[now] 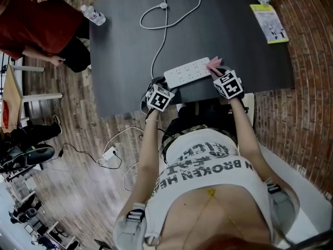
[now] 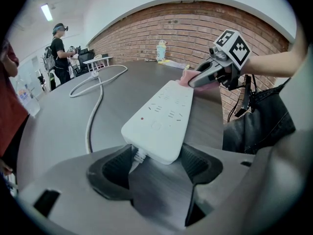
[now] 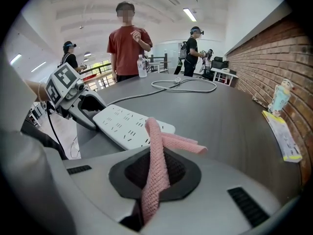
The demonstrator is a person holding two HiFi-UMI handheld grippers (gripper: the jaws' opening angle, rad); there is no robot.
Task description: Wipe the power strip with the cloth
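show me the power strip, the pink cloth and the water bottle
power strip (image 1: 187, 72): head view, middle of its top face
pink cloth (image 3: 156, 163): right gripper view, the upright pinched strand
water bottle (image 1: 94, 15): head view, its clear body

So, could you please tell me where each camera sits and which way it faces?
Head view: on the person's head, facing steeply down at the table; torso, forearms, left tool and right tool show.
Left gripper view: on the left tool, facing along the power strip toward the brick wall; jaws gripping its cord end.
Right gripper view: on the right tool, facing the left tool; jaws holding the cloth.
Shared: every view shows the power strip.
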